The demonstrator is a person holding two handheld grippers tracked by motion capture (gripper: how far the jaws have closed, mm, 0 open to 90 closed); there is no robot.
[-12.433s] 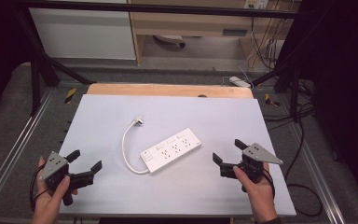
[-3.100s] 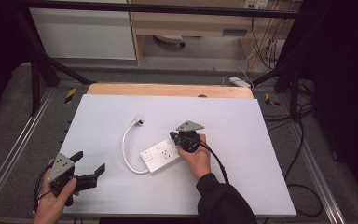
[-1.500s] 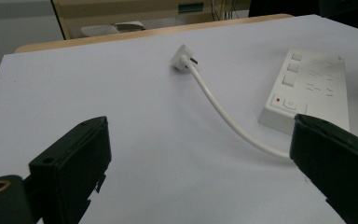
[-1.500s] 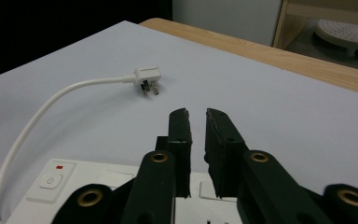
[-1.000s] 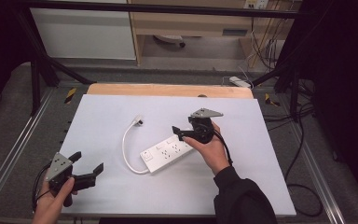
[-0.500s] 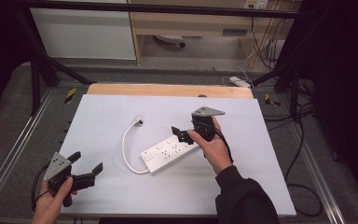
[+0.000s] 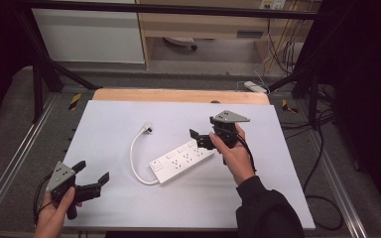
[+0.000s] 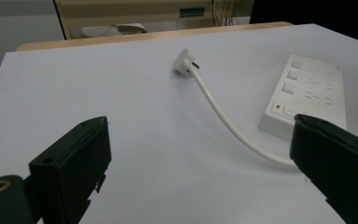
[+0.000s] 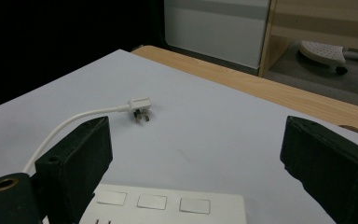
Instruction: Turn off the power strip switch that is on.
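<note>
While the right gripper (image 7: 202, 140) hovers over the far end of the white power strip (image 7: 181, 161), its jaws stand wide apart with nothing clamped between them — they have just been opening and then easing a little closer. From the right gripper view, the strip's end with its three square switches (image 9: 150, 201) lies just below and between those jaws, and the white plug (image 9: 140, 108) rests on the table (image 7: 258, 198) beyond the left jaw, its cable (image 9: 63, 125) curving back behind that jaw.

The left gripper (image 7: 92, 177) is held low at the near left corner, well apart from the strip, its jaws likewise spread and empty. In the left gripper view the strip sits ahead of the right jaw, the cable running between the jaws up to the plug.
</note>
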